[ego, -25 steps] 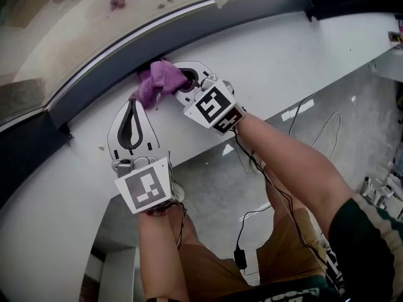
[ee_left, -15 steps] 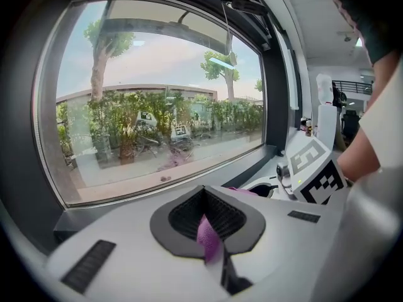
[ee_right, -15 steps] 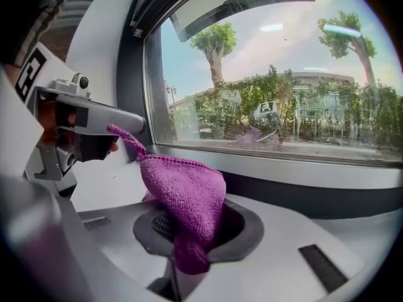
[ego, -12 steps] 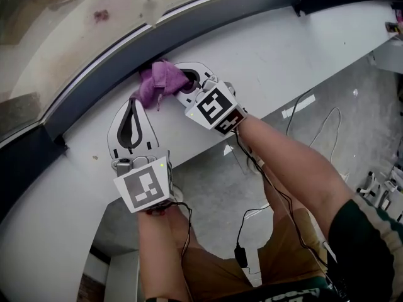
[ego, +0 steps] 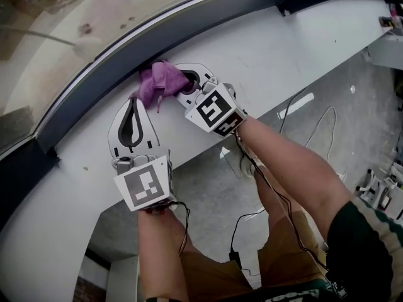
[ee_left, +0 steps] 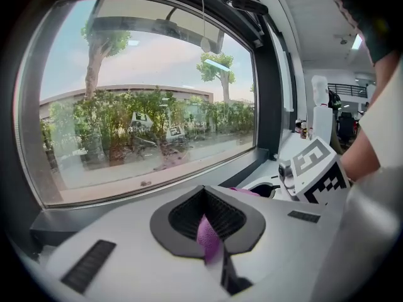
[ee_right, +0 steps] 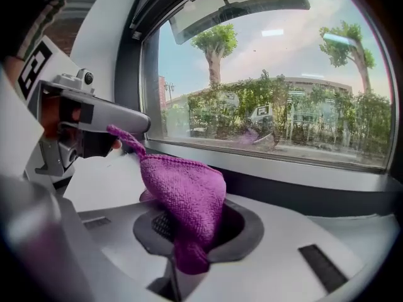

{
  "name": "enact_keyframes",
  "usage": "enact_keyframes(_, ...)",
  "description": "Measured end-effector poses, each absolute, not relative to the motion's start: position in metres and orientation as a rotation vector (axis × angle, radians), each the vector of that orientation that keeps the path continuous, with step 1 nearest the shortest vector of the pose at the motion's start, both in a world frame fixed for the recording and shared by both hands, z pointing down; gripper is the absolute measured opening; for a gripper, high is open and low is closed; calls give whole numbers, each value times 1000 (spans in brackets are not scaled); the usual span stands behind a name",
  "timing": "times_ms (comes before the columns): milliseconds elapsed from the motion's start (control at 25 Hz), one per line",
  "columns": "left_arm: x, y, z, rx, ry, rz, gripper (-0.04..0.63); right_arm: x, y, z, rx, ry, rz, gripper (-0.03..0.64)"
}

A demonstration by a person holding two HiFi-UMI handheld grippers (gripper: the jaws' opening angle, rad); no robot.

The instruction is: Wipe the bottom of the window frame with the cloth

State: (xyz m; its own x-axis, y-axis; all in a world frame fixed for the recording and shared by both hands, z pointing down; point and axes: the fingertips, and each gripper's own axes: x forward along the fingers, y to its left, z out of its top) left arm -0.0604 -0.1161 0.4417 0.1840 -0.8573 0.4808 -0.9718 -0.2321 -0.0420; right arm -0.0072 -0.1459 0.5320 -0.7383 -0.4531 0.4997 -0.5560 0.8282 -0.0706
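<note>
My right tongs [ego: 182,80] were clamped on the purple cloth [ego: 156,80], and my left tongs [ego: 133,102] pinched its trailing corner. The cloth sat bunched against the window frame [ego: 182,27] just ahead of both. I judged most of the frame's length was yet to be wiped.

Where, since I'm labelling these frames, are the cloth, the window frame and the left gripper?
cloth [ee_right: 189,197]: right gripper view, bunched knit above the jaws.
window frame [ego: 220,14]: head view, its dark bottom rail.
left gripper [ego: 135,103]: head view, between its closed fingertips.

Bunched purple cloth [ego: 158,80] lies against the dark window frame [ego: 113,65].
</note>
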Motion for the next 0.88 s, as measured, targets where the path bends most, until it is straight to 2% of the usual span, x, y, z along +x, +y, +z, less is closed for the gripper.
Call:
enact_keyframes(400, 6, -135, 446, 2216, -1722, 586, 6, 62, -164, 536, 781, -2524, 314, 84)
enact_keyframes(600, 12, -136, 448, 2251, -1705, 575, 6, 72, -171, 536, 820, -2510, 319, 84)
enact_keyframes(880, 70, -159, 449, 2249, -1676, 592, 6, 135, -196, 536, 869, -2498, 334, 84)
